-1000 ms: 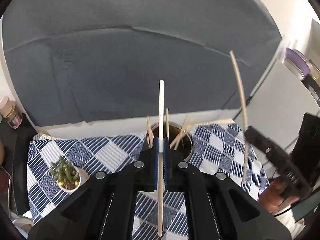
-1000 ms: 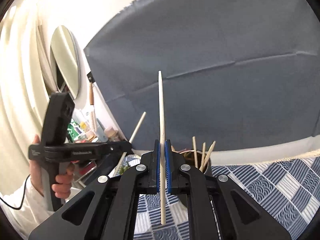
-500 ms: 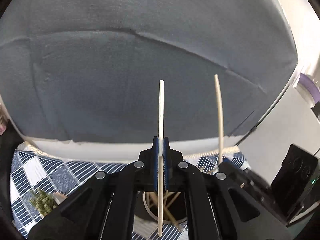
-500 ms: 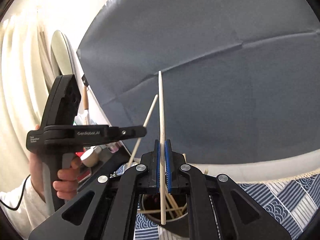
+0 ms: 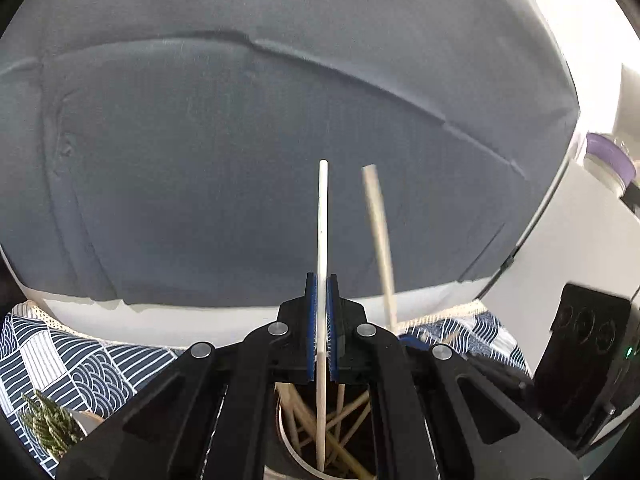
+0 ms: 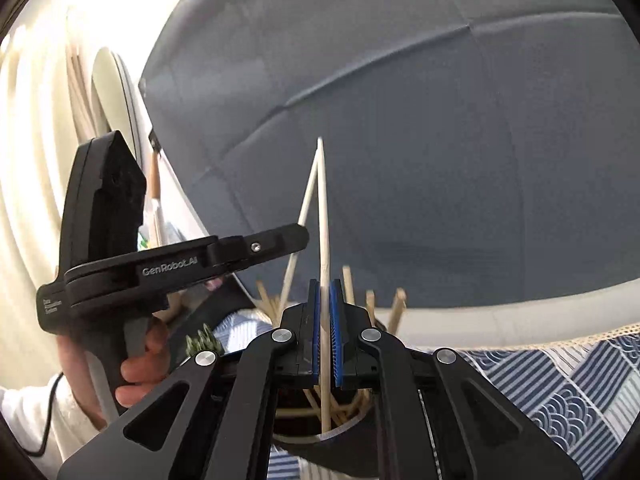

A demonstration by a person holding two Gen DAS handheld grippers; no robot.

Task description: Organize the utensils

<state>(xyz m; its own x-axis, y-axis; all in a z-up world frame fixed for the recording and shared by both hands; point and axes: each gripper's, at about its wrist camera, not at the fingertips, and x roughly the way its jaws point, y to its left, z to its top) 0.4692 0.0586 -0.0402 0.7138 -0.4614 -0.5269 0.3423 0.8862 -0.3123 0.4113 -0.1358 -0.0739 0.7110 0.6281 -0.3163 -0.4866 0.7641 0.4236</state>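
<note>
Cloth fills most of what stands behind the holder: a wide grey-blue backdrop (image 5: 240,160), matte and creased with long seams. Under it lies a tablecloth (image 6: 560,376) of navy and white squares, some striped, some printed with wave arcs, with a netted cream hem at its far edge.

On that cloth stands the utensil holder (image 6: 344,436), a dark round cup with a pale rim, already bristling with thin wooden chopsticks (image 6: 370,304) that lean every way.

Left of the holder, in the right wrist view, a hand (image 6: 140,364) grips the handle of the left gripper (image 5: 319,344), a black plastic tool with steel pivot pins and ribbed blue pads (image 5: 311,332). Its fingers are pressed onto a pale chopstick (image 5: 322,232), smooth, straight and upright, whose lower end dips inside the holder's rim.

The right gripper (image 6: 326,344) is built the same way. Its blue pads sit slightly apart on either side of a second chopstick (image 6: 323,208); whether they actually pinch it cannot be told. This stick also stands nearly upright, its lower tip down among the others in the holder. From the right wrist, the tops of the two sticks appear to meet.

Both gripper bodies hang right over the holder and hide most of its mouth.

Left of the holder sits a small spiky green plant (image 5: 50,428) in a pale pot. Far right of it, a purple-lidded jar (image 5: 610,156) rests on a white surface.
</note>
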